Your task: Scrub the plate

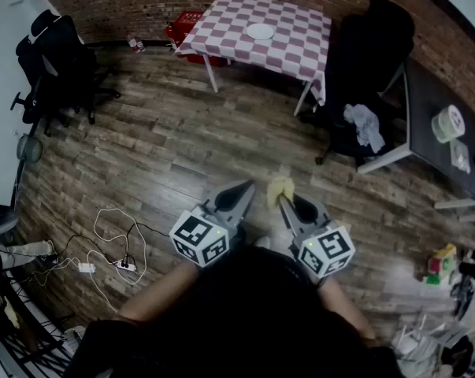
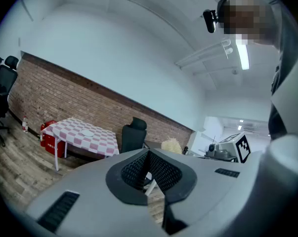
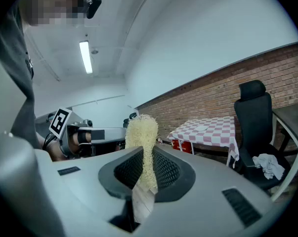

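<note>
Where the right claw (image 3: pixel 145 157) clamps, the scrubber (image 3: pixel 141 130) hides.

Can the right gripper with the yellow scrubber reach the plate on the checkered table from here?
Probably not: the right gripper, shut on the scrubber, is close to the person, the plate on the table far across the floor. Nothing blocks walking over.

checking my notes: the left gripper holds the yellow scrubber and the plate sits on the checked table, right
No: the right gripper holds the yellow scrubber, as the right gripper view shows; the left gripper is shut on nothing. The plate does sit on the checked table.
</note>
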Tool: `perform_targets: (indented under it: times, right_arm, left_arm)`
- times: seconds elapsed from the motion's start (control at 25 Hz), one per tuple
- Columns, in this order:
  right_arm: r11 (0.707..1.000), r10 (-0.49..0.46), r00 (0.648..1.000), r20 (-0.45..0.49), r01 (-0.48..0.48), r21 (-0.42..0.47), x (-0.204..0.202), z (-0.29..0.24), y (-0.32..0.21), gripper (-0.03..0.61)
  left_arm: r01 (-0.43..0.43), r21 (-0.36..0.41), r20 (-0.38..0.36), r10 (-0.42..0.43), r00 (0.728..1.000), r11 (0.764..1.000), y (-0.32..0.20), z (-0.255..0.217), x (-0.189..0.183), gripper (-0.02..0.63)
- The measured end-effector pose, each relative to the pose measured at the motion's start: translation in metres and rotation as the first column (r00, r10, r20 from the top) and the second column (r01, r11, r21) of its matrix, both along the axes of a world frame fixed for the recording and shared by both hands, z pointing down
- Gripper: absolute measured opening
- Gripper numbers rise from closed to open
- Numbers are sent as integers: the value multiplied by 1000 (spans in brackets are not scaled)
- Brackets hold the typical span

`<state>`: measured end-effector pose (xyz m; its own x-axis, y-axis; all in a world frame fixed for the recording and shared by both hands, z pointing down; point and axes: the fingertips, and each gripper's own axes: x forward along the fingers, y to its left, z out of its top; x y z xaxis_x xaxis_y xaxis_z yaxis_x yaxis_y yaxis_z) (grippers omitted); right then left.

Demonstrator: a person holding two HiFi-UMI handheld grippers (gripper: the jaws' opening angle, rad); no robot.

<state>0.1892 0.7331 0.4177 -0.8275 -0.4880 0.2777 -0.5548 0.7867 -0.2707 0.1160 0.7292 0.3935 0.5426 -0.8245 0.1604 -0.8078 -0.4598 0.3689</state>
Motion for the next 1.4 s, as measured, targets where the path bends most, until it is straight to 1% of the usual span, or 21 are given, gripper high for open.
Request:
perform_targets:
  times: [0.32, 0.52, 0.72, 0.84, 1.2, 1.4]
  right_arm:
    - [1000, 7, 1000, -21, -7, -10, -41, 11, -42, 49]
    - [998, 45, 999, -27, -47, -44, -69, 20, -83, 51]
    - [997, 68, 997, -38, -69, -44, -104, 17, -121, 51]
    - [996, 77, 996, -42, -79, -47, -124, 14, -138, 51]
    - [994, 89, 994, -61, -92, -57, -166, 9, -161, 51]
    - [997, 58, 997, -54, -61, -50, -198, 10, -166, 51]
  left_arm:
    - [-2, -14, -13, 2, 1000, 1000, -44, 13, -41, 8]
    - [-32, -18, -30, 31, 999, 999, -85, 19, -72, 8]
    - [-68, -16, -42, 67, 997, 998, -130, 17, -103, 8]
    - [-88, -14, -52, 87, 995, 996, -148, 13, -119, 8]
    - [-120, -22, -82, 118, 990, 993, -169, 10, -159, 8]
    - [-116, -23, -88, 114, 990, 993, -168, 12, -184, 8]
